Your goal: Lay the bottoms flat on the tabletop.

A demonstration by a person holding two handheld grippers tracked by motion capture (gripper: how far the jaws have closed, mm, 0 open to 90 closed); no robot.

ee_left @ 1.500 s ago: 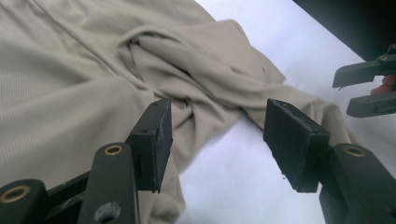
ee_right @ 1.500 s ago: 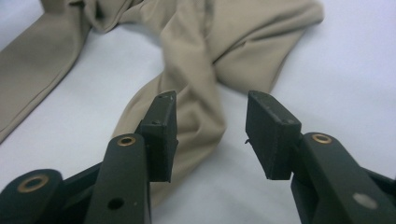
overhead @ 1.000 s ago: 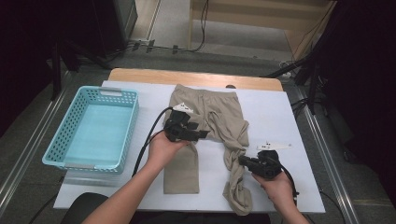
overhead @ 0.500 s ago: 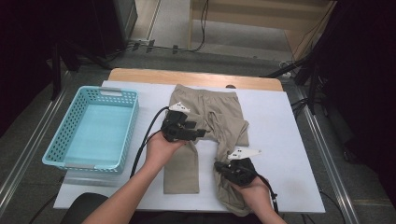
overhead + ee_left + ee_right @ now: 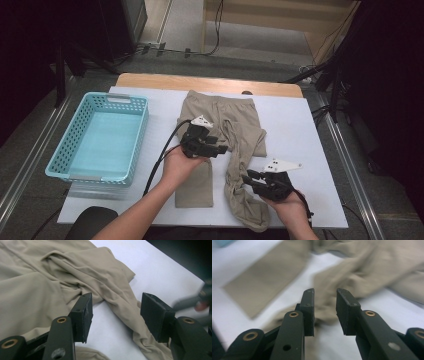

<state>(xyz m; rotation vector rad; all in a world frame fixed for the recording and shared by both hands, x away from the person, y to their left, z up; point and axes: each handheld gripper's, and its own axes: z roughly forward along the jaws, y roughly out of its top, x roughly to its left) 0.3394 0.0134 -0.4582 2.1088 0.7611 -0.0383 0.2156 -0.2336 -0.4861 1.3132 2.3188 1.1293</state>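
Fingers of the right gripper (image 5: 250, 178) have just been opening: a second ago they sat shut at the twisted trouser leg, now they stand apart with no cloth pressed between them. I judge the leg was let go after being pulled inward. The beige trousers (image 5: 220, 117) lie on the white counter (image 5: 300, 130), right of the blue basket (image 5: 100, 135). The left gripper (image 5: 217, 148) hovers over them, fingers (image 5: 83, 312) open, holding nothing. No writing is readable.
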